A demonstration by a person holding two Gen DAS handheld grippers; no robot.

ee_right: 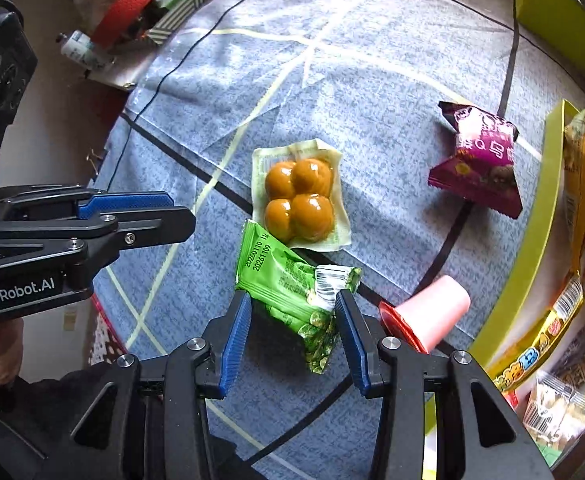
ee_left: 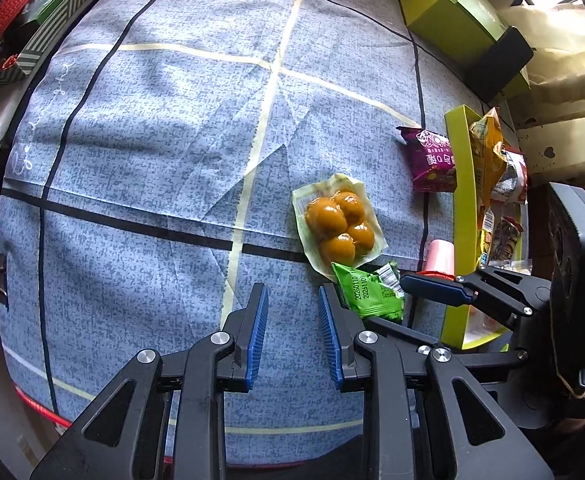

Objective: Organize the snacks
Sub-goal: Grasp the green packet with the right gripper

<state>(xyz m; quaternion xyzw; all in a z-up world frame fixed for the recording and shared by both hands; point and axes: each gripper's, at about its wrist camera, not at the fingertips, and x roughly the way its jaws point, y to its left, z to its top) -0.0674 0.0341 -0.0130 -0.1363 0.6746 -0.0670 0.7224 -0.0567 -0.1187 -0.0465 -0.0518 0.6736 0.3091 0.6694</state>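
— Starting at the left: what is the left gripper [ee_left: 292, 292] doing?

— It points steeply down over the cloth-covered desk [ee_left: 152, 160], towards the near edge. Its blue pads stand only narrowly apart, and only bare cloth shows between them. It holds nothing.

— And next along?

— A clear pack of four glazed brown balls [ee_right: 298, 196] lies flat near the middle of the desk. A green packet [ee_right: 288, 276] lies just on its near side, one corner overlapping the pack's edge.

— Is the right gripper [ee_right: 292, 300] on that one?

— Over it, yes. The jaws stand wide, one pad on each side of the green packet, which lies between them on the desk. Whether the tips touch the wrapper I cannot quite tell from this angle; nothing looks squeezed.

— Further right?

— A pink jelly cup [ee_right: 436, 308] lies on its side, red lid towards the near edge, just beside the right gripper's outer finger. Beyond it, a purple packet [ee_right: 480, 164] sits farther back, apart from the rest.

— And the right edge?

— A lime-green tray [ee_right: 532, 240] runs along it, with orange packets [ee_right: 580, 184] and other wrapped snacks inside.
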